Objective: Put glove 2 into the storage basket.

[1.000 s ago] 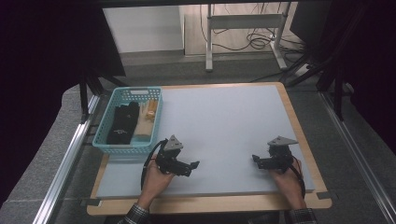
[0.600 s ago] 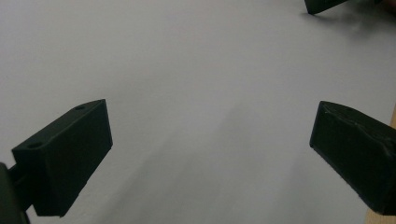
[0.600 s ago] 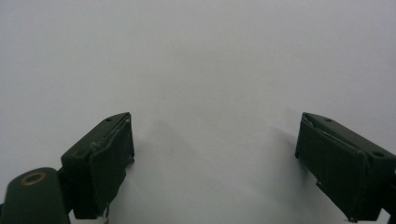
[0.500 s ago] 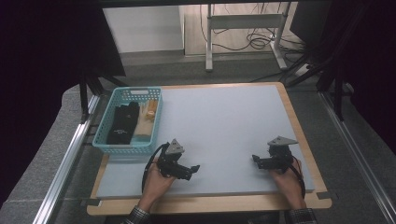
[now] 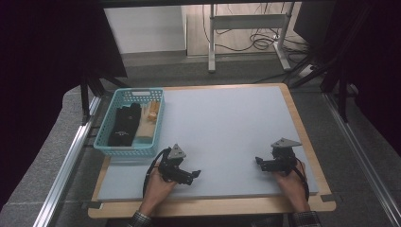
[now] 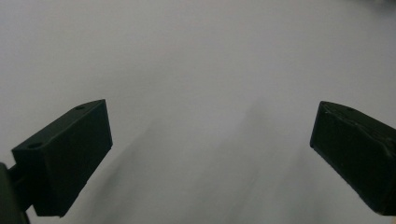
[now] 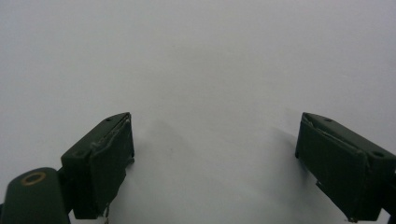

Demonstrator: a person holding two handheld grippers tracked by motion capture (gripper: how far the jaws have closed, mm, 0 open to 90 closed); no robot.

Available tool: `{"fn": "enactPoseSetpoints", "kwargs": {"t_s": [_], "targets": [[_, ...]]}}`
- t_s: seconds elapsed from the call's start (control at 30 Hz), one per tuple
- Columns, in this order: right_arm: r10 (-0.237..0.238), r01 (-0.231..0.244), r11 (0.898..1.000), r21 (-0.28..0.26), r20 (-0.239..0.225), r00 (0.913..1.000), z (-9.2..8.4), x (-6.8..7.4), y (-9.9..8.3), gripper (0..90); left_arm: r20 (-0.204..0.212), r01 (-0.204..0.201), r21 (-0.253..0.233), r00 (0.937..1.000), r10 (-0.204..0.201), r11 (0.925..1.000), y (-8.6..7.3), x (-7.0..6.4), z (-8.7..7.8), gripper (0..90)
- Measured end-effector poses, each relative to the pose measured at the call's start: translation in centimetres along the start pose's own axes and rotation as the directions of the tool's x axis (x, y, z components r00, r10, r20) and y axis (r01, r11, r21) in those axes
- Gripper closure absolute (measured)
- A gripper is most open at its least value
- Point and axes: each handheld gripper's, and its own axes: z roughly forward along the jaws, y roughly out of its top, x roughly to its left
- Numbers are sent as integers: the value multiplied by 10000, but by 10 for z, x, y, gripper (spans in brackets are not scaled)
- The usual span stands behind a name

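A: Two grippers in hand, both resting low on the near part of the tabletop (image 5: 227, 127). We note the left gripper (image 5: 195, 174) just in front of the teal basket (image 5: 105, 142), the right gripper (image 5: 259, 161) well apart from it, toward the near right corner.

B: Jaw state? In the left gripper view we see both jaws standing wide apart with bare grey surface between them and nothing held. The right gripper view reads the same: a wide gap, nothing gripped.

A: Agreed, both spread and empty. We judge this a ready posture: jaws open so either one can go straight onto an item.

B: The items sit in the basket at the left edge of the tabletop. We log a black folded cloth item (image 5: 124, 124) lying along its left side and a tan object (image 5: 150, 117) along its right side, just beside the cloth. We cannot tell what the tan object is at this size.

A: The left gripper is nearer the basket, so we expect it would do the reaching. It points right, away from the basket, so it would have to turn first.

B: The broad grey area is presumably where the items would be laid. Risk we note: the basket wall is high, so we would enter from above.
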Motion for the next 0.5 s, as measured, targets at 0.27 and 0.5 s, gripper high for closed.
{"fn": "enactPoseSetpoints", "kwargs": {"t_s": [0.27,0.5], "targets": [[1,-1,10000,-2,2,10000,0,0,0,111,-72,-51,415,10000,54,9991,-6,0,8,0],[0,0,10000,-2,2,10000,0,0,0,112,-311,-277,855,9991,304,9960,-4,-4,12,0]]}}
